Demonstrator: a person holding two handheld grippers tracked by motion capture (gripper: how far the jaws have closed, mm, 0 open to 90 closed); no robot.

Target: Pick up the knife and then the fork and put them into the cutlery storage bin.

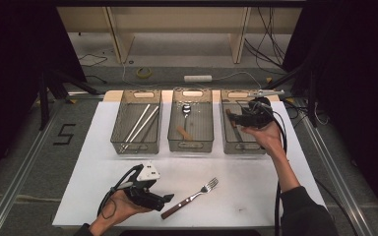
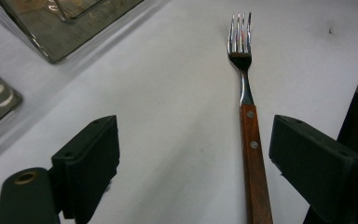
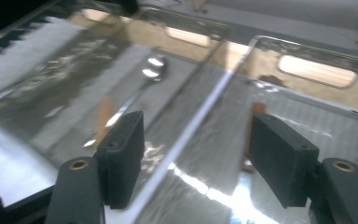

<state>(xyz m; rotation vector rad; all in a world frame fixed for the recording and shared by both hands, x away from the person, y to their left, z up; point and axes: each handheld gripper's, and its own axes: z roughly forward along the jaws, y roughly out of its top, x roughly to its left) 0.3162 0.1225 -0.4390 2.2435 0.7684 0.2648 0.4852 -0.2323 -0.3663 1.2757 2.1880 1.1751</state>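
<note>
We hold the left gripper (image 2: 193, 163) wide open around the wooden-handled steel fork (image 2: 247, 112) near the white board's (image 1: 236, 191) front edge, the right gripper (image 3: 196, 154) empty and wide above the right-hand wire mesh basket (image 1: 241, 147).

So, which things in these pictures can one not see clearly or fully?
- Fork: the end of its wooden handle is cut off by the bottom edge of the left gripper view.
- Right basket: in the high view the right gripper and the hand cover most of its inside, so its contents stay unclear.
- Spoon: blurred in the right gripper view, seen through the mesh.
- Left basket: its two long pale pieces are too small to name.
</note>
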